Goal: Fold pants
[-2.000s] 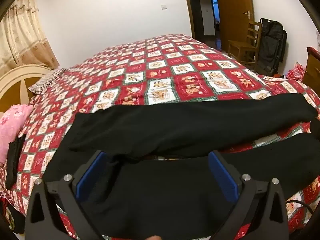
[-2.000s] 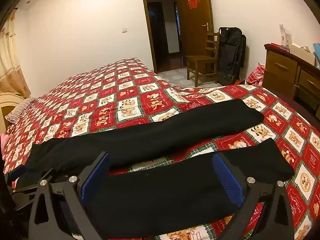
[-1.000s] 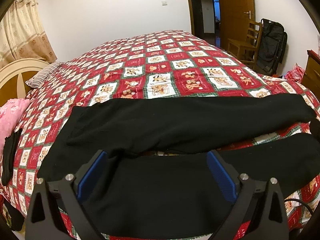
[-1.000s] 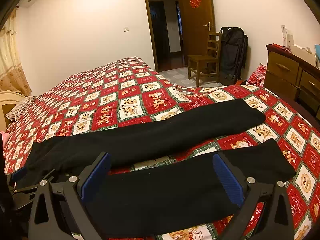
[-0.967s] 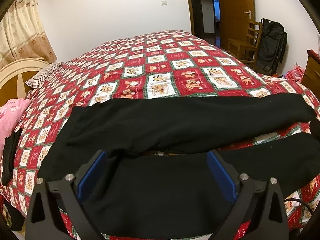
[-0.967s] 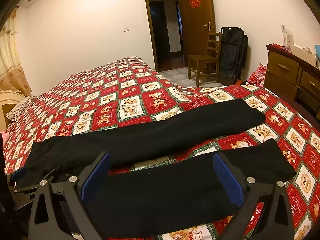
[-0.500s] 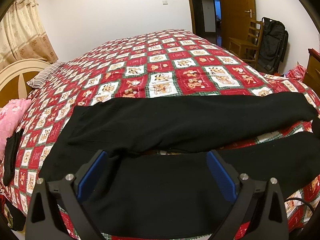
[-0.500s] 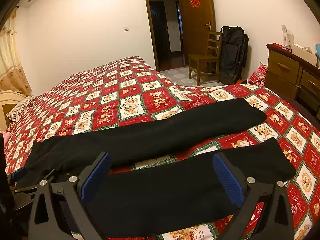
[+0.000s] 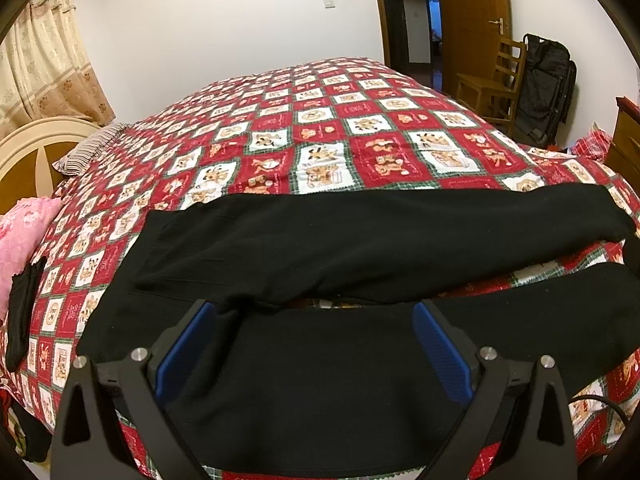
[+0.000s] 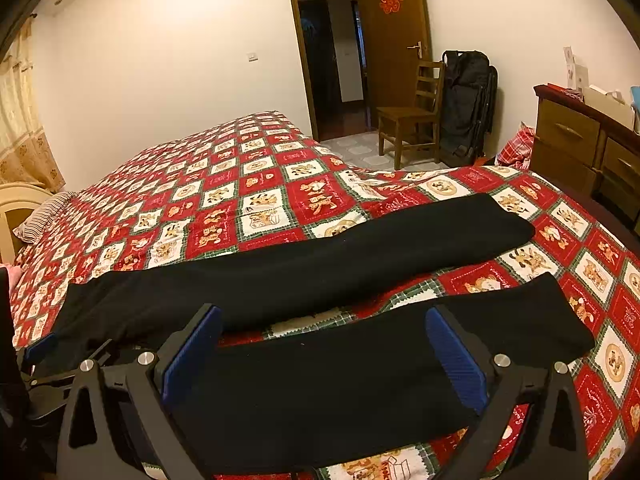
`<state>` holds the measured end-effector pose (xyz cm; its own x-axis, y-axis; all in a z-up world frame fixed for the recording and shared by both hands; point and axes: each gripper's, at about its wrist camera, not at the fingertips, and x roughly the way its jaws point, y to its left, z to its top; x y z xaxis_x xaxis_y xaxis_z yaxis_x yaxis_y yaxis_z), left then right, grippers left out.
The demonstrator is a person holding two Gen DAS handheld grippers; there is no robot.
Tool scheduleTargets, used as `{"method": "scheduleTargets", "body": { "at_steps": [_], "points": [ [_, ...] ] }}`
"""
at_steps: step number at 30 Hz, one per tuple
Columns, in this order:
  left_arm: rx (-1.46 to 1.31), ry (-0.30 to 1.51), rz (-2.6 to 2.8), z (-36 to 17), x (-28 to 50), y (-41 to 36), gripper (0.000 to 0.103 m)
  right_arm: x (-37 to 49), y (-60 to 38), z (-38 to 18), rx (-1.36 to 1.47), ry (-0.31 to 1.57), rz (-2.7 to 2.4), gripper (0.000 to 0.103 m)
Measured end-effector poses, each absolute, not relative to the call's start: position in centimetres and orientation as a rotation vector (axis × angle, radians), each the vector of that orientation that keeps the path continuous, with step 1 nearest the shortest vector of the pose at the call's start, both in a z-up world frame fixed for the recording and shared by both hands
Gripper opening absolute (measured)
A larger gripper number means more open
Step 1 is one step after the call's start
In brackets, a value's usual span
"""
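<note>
Across the quilted bed, we are holding both claws, left and right, spread apart over unfolded black pants, advising even leg alignment.

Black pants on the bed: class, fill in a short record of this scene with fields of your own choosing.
garment: black pants, unfolded
legs: spread apart, bedspread showing between them
surface: red checked bedspread
left hand-held gripper: open, above the waist end
right hand-held gripper: open, above the near leg
held: nothing
background: wooden chair, open door
</note>
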<state>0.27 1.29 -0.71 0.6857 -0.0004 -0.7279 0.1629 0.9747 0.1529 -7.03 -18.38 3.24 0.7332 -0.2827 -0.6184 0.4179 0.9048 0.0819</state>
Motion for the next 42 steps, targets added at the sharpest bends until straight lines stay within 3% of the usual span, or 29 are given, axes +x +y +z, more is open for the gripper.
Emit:
{"method": "scheduleTargets", "body": {
  "at_steps": [42],
  "points": [
    [0.194,0.832,-0.102,-1.1,0.6,1.7,0.101,-6.7,-17.3,2.3,0.22,0.654,-0.378,0.102]
  ]
}}
